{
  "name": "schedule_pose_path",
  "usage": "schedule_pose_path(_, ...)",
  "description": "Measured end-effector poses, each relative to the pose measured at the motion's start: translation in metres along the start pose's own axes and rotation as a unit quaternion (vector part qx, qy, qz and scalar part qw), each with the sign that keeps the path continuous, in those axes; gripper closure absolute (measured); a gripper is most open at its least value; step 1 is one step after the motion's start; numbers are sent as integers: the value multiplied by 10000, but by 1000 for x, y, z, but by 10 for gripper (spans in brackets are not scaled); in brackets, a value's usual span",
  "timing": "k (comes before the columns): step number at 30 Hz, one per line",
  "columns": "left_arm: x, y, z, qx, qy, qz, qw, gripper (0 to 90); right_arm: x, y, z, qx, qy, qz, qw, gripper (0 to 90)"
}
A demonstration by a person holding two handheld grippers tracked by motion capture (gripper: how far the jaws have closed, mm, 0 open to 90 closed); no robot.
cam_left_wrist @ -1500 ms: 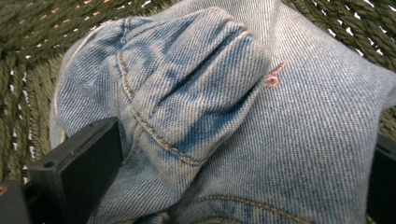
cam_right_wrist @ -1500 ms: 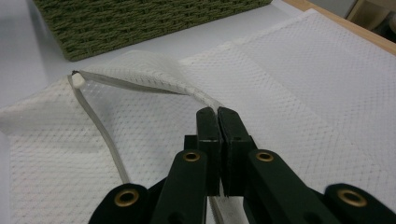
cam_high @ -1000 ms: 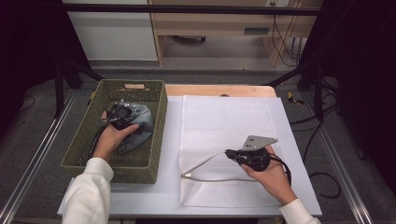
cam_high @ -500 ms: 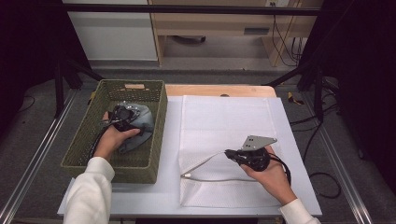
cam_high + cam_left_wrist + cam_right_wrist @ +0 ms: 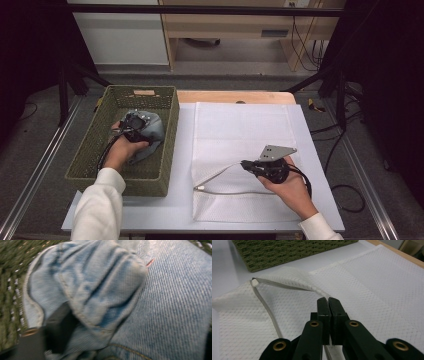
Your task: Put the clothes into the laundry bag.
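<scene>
Left tongs (image 5: 134, 121) are closing around the denim garment (image 5: 140, 302) down in the green basket (image 5: 90, 150); right tongs (image 5: 328, 302) clamped on the mesh bag's (image 5: 240, 130) rim.

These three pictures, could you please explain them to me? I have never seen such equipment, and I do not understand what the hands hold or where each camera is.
A person sits at a white table and holds a tool in each hand: a hand-held gripper with two black jaws.

The high view looks down from above. The other two cameras ride on the grippers and look along their jaws.

On the table stand a green woven basket and a white mesh bag.

The left hand-held gripper is inside the basket, on a piece of blue denim clothing. Its jaws have just been closing, with a fold of denim between them; a firm grip is not clear yet.

The right hand-held gripper is shut on the bag's edge and lifts it, so the bag opens.
</scene>
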State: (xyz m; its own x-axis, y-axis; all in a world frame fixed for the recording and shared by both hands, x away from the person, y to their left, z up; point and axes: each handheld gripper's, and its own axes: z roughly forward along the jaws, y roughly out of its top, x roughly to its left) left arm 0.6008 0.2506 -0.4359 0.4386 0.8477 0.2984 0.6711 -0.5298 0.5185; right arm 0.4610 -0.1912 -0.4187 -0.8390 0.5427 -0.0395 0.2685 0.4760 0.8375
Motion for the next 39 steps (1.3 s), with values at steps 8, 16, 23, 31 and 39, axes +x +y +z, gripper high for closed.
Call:
schedule_pose_path(8,2,7,-10,350,44,197,9992,536,0,0,-1,-8,-6,-8,10000,884)
schedule_pose_path(16,14,2,-25,-12,-97,-228,9997,621,0,1,-3,-32,-33,-35,10000,884)
schedule_pose_path(23,19,-1,-47,-568,-210,-388,9974,636,0,2,-4,-28,-52,-40,10000,885)
schedule_pose_path(31,18,0,-75,-1211,-213,-419,9915,638,0,2,-5,34,-69,-14,10000,886)
schedule_pose_path(39,20,-2,-98,-1700,-201,-529,9838,637,1,3,-4,66,-48,-13,10000,886)
